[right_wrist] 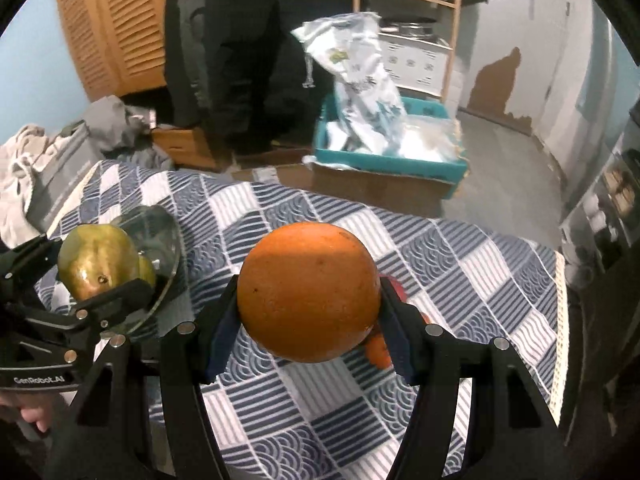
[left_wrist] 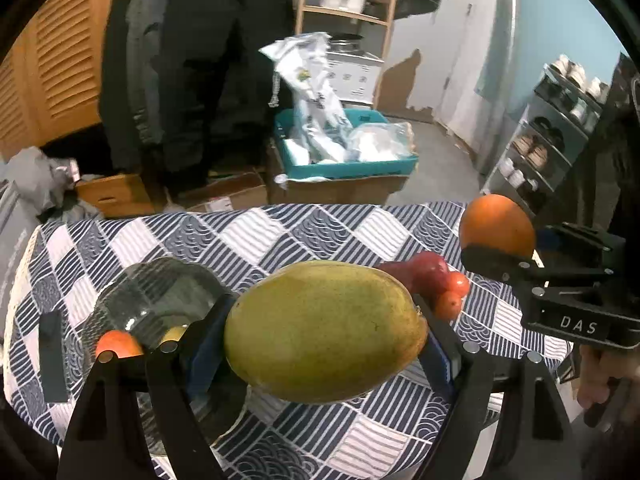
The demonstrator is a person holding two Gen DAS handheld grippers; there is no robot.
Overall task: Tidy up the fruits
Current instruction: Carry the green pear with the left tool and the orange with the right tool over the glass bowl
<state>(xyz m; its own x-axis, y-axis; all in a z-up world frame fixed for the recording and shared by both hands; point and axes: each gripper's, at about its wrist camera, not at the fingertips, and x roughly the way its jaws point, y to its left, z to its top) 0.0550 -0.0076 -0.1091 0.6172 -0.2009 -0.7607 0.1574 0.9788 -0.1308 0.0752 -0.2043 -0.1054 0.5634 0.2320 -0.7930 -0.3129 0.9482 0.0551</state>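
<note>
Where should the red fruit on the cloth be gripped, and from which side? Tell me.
Grip the red fruit across its rounded middle, coming down from above: it lies low on the cloth, and small fruits crowd its right side, so a side approach would likely knock them. The mango hides its near edge. Left gripper and right gripper are full; free one first.

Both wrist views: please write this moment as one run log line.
left gripper: shut on mango, above table | right gripper: shut on orange, lifted | glass bowl: holds fruit
</note>
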